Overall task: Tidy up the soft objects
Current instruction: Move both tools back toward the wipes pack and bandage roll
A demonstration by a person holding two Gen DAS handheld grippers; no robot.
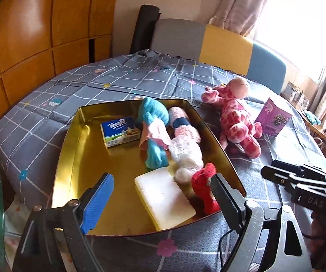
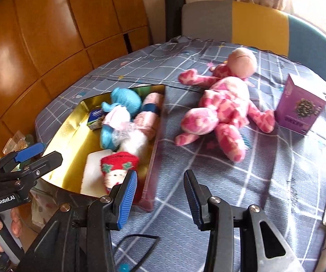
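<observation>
Tin tray (image 1: 72,140) sits on the bed (image 1: 38,117), near its front edge. In the tray: tissue pack (image 1: 120,131) at back left; knitted doll (image 1: 154,133) to its right; plush roll (image 1: 184,145) along the right wall; sponge block (image 1: 164,200) at front, sock (image 1: 204,187) touching its right side. Right of the tray, on the bed, plush giraffe (image 1: 235,117); carton (image 1: 272,120) stands just right of it. Headboard (image 1: 221,43) behind.
</observation>
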